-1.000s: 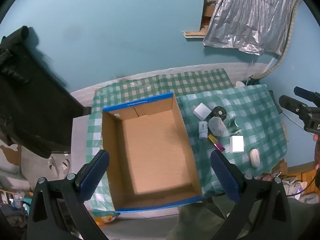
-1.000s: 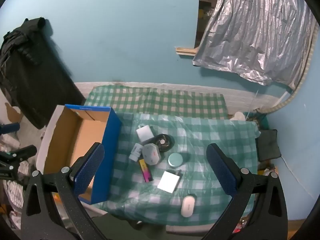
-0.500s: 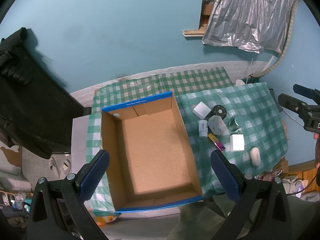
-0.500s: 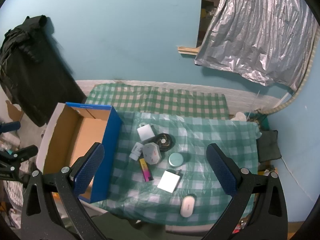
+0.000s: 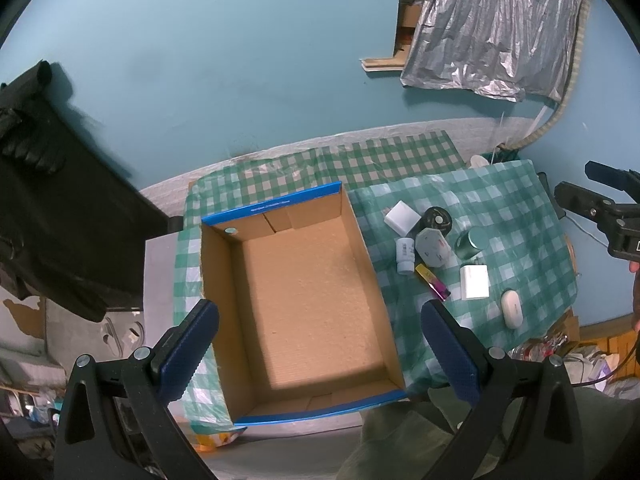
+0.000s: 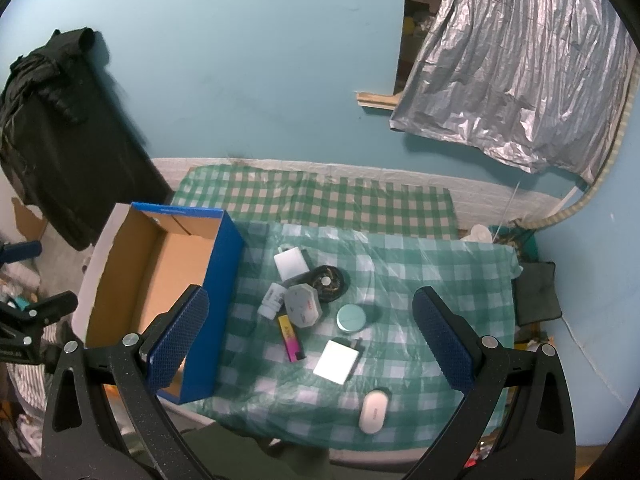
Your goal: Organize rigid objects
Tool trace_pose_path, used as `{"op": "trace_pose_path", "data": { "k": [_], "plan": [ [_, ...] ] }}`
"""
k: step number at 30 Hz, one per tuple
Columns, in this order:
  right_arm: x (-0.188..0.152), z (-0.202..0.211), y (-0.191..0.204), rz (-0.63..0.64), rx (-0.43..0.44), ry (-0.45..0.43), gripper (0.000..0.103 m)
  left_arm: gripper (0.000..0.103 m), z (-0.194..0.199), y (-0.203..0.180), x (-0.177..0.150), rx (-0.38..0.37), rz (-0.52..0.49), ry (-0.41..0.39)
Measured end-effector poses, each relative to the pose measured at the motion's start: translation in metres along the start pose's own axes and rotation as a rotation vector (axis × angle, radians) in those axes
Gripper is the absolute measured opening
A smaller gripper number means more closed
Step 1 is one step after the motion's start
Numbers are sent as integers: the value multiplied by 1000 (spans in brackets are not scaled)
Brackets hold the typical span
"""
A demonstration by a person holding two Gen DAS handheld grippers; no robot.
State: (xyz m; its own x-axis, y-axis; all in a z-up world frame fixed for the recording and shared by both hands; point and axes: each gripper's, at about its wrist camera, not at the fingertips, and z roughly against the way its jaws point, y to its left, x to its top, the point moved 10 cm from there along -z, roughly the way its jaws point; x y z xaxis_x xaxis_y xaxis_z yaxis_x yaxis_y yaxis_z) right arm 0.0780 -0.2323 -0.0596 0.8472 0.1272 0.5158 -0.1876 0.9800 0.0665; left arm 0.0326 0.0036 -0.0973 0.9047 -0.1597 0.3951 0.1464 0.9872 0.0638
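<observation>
An open blue cardboard box (image 5: 304, 300) (image 6: 160, 276) with nothing inside sits on the left of the green checked table. To its right lie several small items: a white charger (image 6: 291, 264), a black round tin (image 6: 329, 278), a white pill bottle (image 6: 273, 300), a grey octagonal case (image 6: 304, 305), a teal round tin (image 6: 351, 318), a yellow-magenta lighter (image 6: 291, 338), a white adapter (image 6: 337, 361) and a white oval case (image 6: 374, 410). My left gripper (image 5: 318, 354) hangs open high over the box. My right gripper (image 6: 310, 340) hangs open high over the items.
Black clothing (image 6: 52, 132) hangs on the blue wall at the left. A silver foil sheet (image 6: 520, 72) covers an opening at the upper right. The table's front edge (image 6: 320, 440) is close to the person's lap. Clutter lies on the floor at both sides.
Both views shift only slightly; the right gripper's view has drifted a little. No object on the table has moved and both grippers stay open.
</observation>
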Motion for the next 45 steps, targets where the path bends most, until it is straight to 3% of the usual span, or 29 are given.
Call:
{"op": "trace_pose_path", "data": {
  "k": [45],
  "plan": [
    [-8, -3, 4, 2, -4, 15, 102, 102, -2, 5, -13, 19, -11, 17]
  ]
}}
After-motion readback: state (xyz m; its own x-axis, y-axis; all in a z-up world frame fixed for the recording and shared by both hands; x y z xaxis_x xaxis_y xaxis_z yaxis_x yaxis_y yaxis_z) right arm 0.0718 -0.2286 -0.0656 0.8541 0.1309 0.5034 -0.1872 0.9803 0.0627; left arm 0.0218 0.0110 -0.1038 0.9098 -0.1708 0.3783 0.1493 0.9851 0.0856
